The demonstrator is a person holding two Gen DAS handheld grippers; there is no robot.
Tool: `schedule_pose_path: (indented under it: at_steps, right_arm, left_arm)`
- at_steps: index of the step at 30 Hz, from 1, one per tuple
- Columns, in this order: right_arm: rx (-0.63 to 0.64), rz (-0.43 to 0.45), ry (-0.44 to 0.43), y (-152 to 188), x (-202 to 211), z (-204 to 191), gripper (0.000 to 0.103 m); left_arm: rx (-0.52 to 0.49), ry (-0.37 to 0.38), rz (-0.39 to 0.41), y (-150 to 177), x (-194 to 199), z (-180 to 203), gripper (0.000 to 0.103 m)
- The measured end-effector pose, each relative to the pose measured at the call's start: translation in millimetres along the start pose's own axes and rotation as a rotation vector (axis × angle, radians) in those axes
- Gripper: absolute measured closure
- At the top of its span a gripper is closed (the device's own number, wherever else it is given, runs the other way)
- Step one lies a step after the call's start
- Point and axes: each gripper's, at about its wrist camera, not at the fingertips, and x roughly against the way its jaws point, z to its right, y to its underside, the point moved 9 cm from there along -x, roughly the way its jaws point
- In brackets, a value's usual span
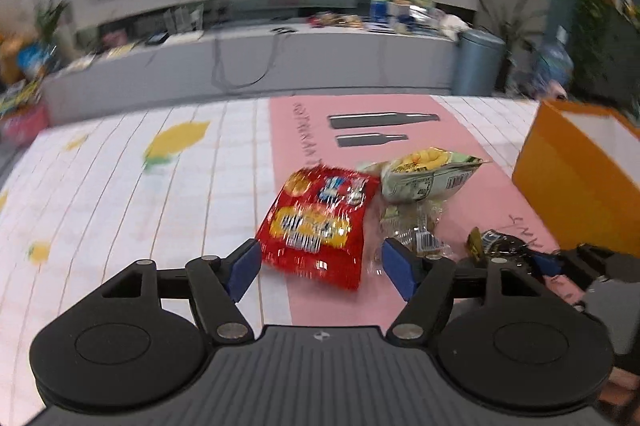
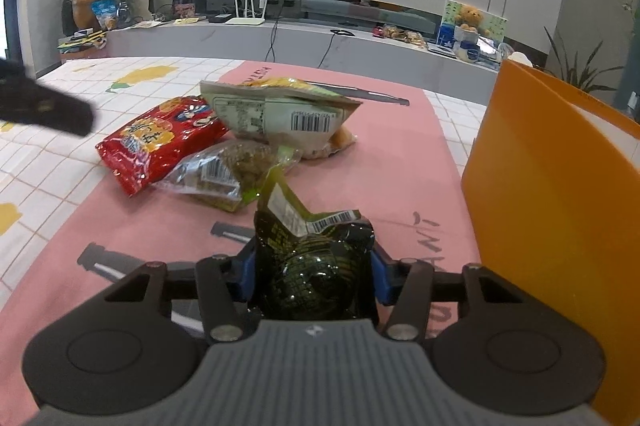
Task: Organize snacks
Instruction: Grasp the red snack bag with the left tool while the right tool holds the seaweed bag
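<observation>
My left gripper (image 1: 320,266) is open and hovers just above the near end of a red snack bag (image 1: 320,222) on the pink mat; the bag lies between the blue pads, not gripped. Right of it lie a green-and-white chip bag (image 1: 420,174) and a clear nut packet (image 1: 416,226). My right gripper (image 2: 312,274) is shut on a dark green snack packet (image 2: 312,258), held just above the mat beside the orange box (image 2: 552,194). That gripper and packet (image 1: 496,242) also show at the right of the left wrist view. The red bag (image 2: 156,142), chip bag (image 2: 276,114) and nut packet (image 2: 224,166) lie ahead.
The orange box (image 1: 576,178) stands open at the table's right edge. The table has a white grid cloth (image 1: 120,194) with lemon prints and a pink mat (image 2: 380,154). A grey TV console (image 2: 280,38) with clutter lies beyond the table. The left gripper (image 2: 44,110) shows at far left.
</observation>
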Motion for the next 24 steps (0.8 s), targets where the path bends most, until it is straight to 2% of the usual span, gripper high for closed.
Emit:
schedule_pose_path:
  at_steps: [2,5,8,11,15,17,21,24]
  right_arm:
    - [0.001,0.007,0.001,-0.2,-0.1,0.5,0.051]
    - [0.003,0.013,-0.001,-1.1,-1.0,-0.2,0.050]
    - [0.005,0.016,-0.002,-0.3,-0.6,-1.0,0.050]
    - [0.004,0.016,-0.003,-0.6,-0.7,-0.8,0.050]
    - [0.003,0.016,-0.003,-0.8,-1.0,-0.7,0.050]
    - [0.002,0.016,-0.004,-0.4,-1.0,-0.8,0.050]
    - [0.003,0.016,-0.003,-0.8,-0.4,-1.4,0.049]
    - [0.002,0.015,-0.004,-1.2,-0.6,-0.8,0.049]
  left_arm:
    - [-0.045,0.003,-0.001,-3.7,-12.9,1.2,0.018]
    - [-0.112,0.063,-0.039,-4.7,-32.6,8.1,0.015]
    - [-0.134,0.028,-0.018,-11.3,-44.9,5.2,0.013]
    - [-0.111,0.018,-0.034,-17.8,-56.0,-2.0,0.012]
    - [-0.054,0.031,-0.134,-10.7,-78.2,-12.5,0.011]
    - [-0.016,0.034,-0.174,-6.3,-87.0,-17.0,0.005]
    - [0.085,0.065,-0.209,-1.6,-101.3,-24.2,0.004]
    - [0.071,0.064,-0.179,-1.3,-104.8,-19.8,0.001]
